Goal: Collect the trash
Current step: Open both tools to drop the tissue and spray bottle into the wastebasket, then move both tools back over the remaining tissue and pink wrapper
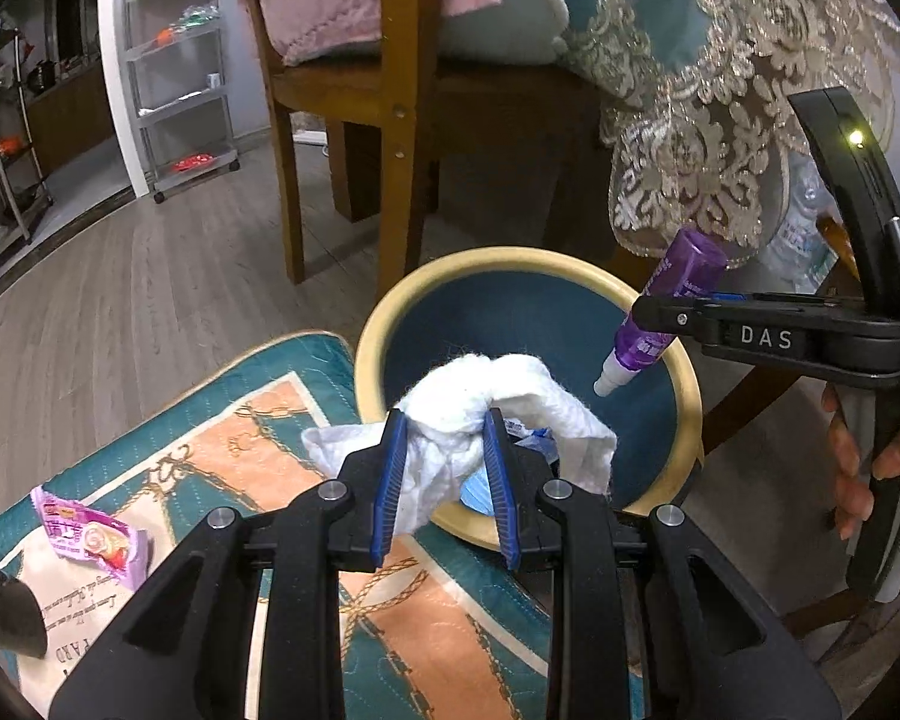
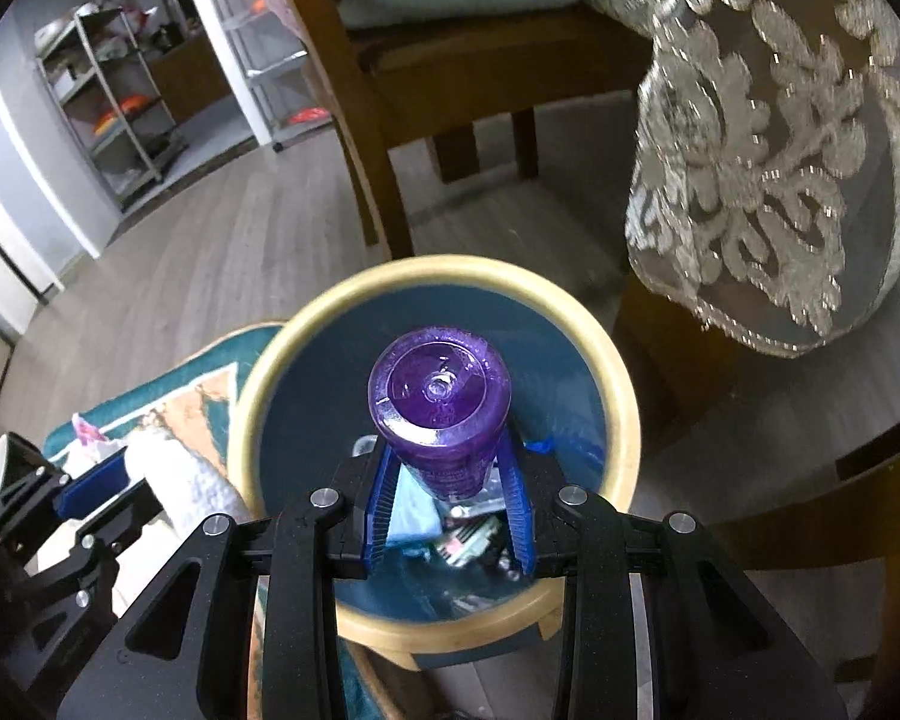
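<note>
My left gripper is shut on a crumpled white tissue, which hangs over the near rim of the round bin with its cream rim and blue inside. My right gripper is shut on a purple bottle, held above the bin, whose floor holds blue and other scraps. In the left wrist view the purple bottle tilts nozzle-down over the bin's right rim in the right gripper. A pink wrapper lies on the cushion at the left.
The bin stands against a teal and orange quilted cushion on a wood floor. A wooden chair stands behind it, and a lace-edged tablecloth hangs at the right. Metal shelves stand far left. A hand holds the right gripper.
</note>
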The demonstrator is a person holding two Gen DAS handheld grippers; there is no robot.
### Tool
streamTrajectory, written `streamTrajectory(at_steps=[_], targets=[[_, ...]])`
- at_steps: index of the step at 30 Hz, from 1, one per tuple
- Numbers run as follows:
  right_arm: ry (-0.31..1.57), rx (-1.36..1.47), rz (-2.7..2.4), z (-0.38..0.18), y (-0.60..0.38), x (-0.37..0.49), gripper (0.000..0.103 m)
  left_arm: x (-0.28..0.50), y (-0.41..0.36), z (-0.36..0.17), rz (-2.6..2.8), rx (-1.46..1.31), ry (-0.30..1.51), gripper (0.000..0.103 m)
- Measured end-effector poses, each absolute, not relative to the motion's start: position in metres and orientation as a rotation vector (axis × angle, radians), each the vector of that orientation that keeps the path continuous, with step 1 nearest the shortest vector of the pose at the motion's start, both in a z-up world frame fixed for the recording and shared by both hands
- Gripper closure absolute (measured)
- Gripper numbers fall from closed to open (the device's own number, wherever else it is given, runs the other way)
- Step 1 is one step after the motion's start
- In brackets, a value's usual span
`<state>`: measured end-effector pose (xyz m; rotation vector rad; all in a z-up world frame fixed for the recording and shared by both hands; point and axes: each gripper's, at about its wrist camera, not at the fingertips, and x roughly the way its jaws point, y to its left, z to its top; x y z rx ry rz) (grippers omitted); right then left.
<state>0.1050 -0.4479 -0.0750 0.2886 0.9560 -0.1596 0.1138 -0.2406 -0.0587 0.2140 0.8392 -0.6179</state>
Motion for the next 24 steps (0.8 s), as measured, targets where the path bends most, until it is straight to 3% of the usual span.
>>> streamTrajectory(at_steps=[12,14,16,18,24], targets=[[0.969,0.307,-0.183,-0.081,-0.457,0.104,0.069,0.109,-0.253,-0.056,-0.646,0.228,0.790,0.075],[0.967,0.312,-0.183,-0.081,-0.458,0.105,0.067,0.108,-0.252,-0.054,-0.652,0.218,0.786,0.066],[0.955,0.312,-0.183,-0.077,-0.458,0.104,0.064,0.107,-0.252,-0.052,-0.643,0.215,0.773,0.046],[0.945,0.314,-0.177,-0.075,-0.458,0.103,0.056,0.106,-0.250,-0.049,-0.640,0.211,0.763,0.043],[0.937,0.312,-0.180,-0.073,-0.456,0.103,0.045,0.107,-0.246,-0.048,-0.623,0.207,0.766,0.038]])
